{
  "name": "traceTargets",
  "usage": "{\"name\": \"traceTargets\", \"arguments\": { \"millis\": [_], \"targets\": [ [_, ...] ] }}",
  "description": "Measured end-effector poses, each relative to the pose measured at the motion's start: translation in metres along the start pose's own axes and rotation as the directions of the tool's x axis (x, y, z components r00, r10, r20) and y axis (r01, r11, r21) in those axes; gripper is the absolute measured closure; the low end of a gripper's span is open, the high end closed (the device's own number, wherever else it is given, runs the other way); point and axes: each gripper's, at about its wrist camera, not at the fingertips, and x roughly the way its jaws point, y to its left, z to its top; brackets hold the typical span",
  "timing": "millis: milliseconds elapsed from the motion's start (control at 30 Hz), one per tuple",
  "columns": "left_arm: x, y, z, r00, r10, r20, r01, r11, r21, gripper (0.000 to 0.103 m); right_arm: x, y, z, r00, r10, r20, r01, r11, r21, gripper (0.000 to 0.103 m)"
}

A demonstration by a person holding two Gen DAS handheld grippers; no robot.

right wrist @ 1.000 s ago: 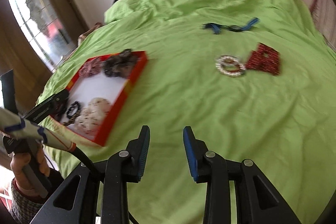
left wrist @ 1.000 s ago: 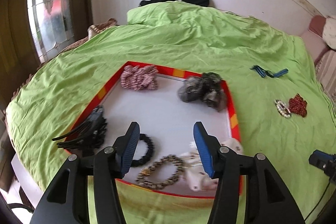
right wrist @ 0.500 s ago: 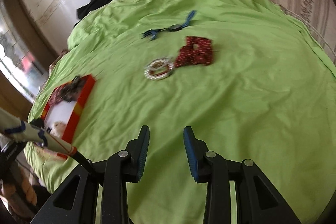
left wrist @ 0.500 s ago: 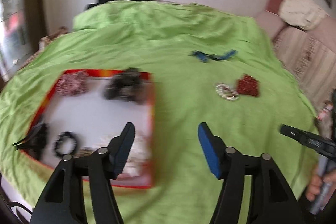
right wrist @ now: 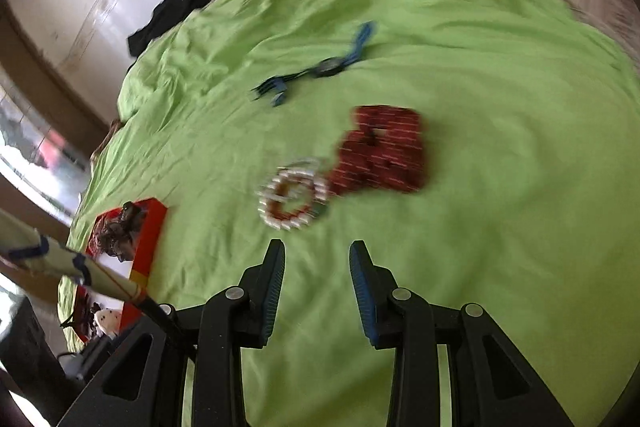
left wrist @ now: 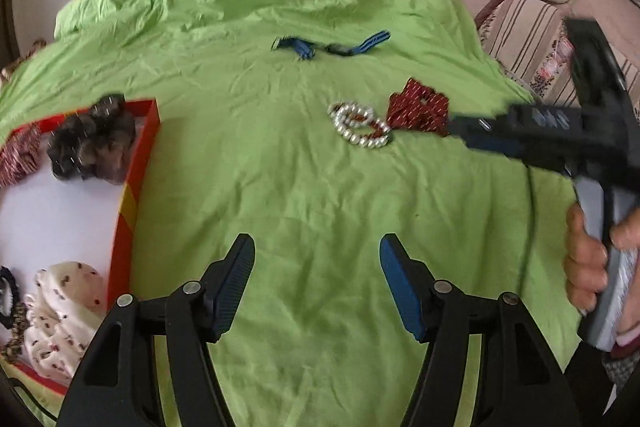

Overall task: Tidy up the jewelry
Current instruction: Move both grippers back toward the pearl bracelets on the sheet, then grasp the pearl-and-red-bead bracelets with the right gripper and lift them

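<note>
Just beyond empty, half-open right gripper [right wrist: 317, 263] fingers: pearl-and-red bead bracelet [right wrist: 293, 195], light, hard, slippery; best pinched across the beaded ring.

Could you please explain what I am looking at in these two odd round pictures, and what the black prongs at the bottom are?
Each picture comes from a fisheye camera mounted on a hand-held gripper, looking along its two fingers. The prongs are those fingers: the left hand-held gripper and the right hand-held gripper, both open and holding nothing. In the left view you can also see the person's hand gripping the other tool's handle. Below lies a green bedspread. On it sit a pearl bracelet, a red scrunchie and a blue watch. To the left is a red-rimmed tray already holding scrunchies and bracelets.
</note>
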Motion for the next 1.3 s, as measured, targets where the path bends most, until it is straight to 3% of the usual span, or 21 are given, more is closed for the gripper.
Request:
{"name": "traceTargets", "arguments": {
  "millis": [100, 200, 300, 367, 433, 500, 567, 633, 733, 833, 900, 1200, 1233, 1267, 1300],
  "targets": [
    [0.008, 0.005, -0.005, 0.999, 0.021, -0.028, -0.021, 1.0, 0.011, 0.039, 0.033, 0.02, 0.018, 1.0, -0.007, -0.014, 0.006, 0.999, -0.054, 0.067],
    [0.013, 0.008, -0.007, 0.999, 0.024, -0.043, -0.023, 1.0, 0.019, 0.039, 0.066, 0.027, 0.035, 0.999, -0.014, -0.035, 0.012, 0.999, -0.048, 0.075],
    [0.012, 0.014, -0.004, 0.999, 0.02, -0.04, -0.02, 1.0, -0.002, 0.039, 0.103, 0.025, 0.038, 0.993, -0.036, -0.113, 0.033, 0.999, -0.028, 0.076],
    [0.007, 0.021, 0.0, 1.0, 0.01, -0.025, -0.011, 0.999, -0.033, 0.039, 0.11, 0.021, 0.027, 0.984, 0.061, -0.168, -0.057, 0.998, 0.028, 0.078],
    [-0.003, 0.029, 0.003, 1.0, -0.002, 0.0, 0.002, 0.998, -0.064, 0.039, 0.104, 0.02, 0.014, 0.96, 0.165, -0.225, -0.155, 0.986, 0.06, 0.078],
    [-0.012, 0.033, 0.005, 1.0, -0.001, 0.028, 0.004, 0.997, -0.082, 0.039, 0.093, 0.017, -0.009, 0.912, 0.271, -0.309, -0.252, 0.963, 0.099, 0.078],
    [-0.018, 0.038, 0.005, 0.999, -0.001, 0.044, 0.006, 0.995, -0.096, 0.039, 0.077, 0.013, -0.034, 0.878, 0.303, -0.37, -0.291, 0.953, 0.089, 0.081],
    [-0.019, 0.039, 0.005, 0.999, 0.0, 0.041, 0.005, 0.995, -0.104, 0.039, 0.058, 0.007, -0.052, 0.863, 0.309, -0.4, -0.305, 0.949, 0.076, 0.081],
    [-0.017, 0.04, 0.002, 1.0, -0.003, 0.026, 0.006, 0.994, -0.111, 0.039, 0.025, -0.004, -0.064, 0.885, 0.28, -0.372, -0.282, 0.958, 0.051, 0.081],
    [-0.016, 0.036, -0.001, 1.0, 0.003, 0.021, -0.001, 0.995, -0.1, 0.039, -0.004, -0.01, -0.063, 0.949, 0.152, -0.275, -0.168, 0.985, -0.034, 0.069],
    [-0.013, 0.033, -0.001, 1.0, 0.014, 0.019, -0.012, 0.996, -0.086, 0.039, -0.013, -0.01, -0.061, 0.97, 0.09, -0.226, -0.11, 0.991, -0.08, 0.066],
    [-0.005, 0.029, -0.004, 1.0, 0.031, 0.001, -0.031, 0.997, -0.065, 0.039, 0.016, 0.018, -0.071, 0.984, 0.019, -0.177, -0.056, 0.977, -0.206, 0.066],
    [-0.004, 0.029, -0.004, 0.999, 0.032, 0.0, -0.032, 0.997, -0.065, 0.039, 0.021, 0.017, -0.07, 0.983, 0.017, -0.182, -0.054, 0.978, -0.2, 0.073],
    [-0.004, 0.029, -0.004, 0.999, 0.034, -0.001, -0.034, 0.997, -0.065, 0.039, 0.025, 0.015, -0.07, 0.982, 0.024, -0.189, -0.06, 0.981, -0.187, 0.09],
    [-0.003, 0.029, -0.004, 0.999, 0.036, -0.001, -0.036, 0.997, -0.063, 0.039, 0.025, 0.012, -0.068, 0.981, 0.04, -0.192, -0.073, 0.983, -0.17, 0.09]
  ]
}}
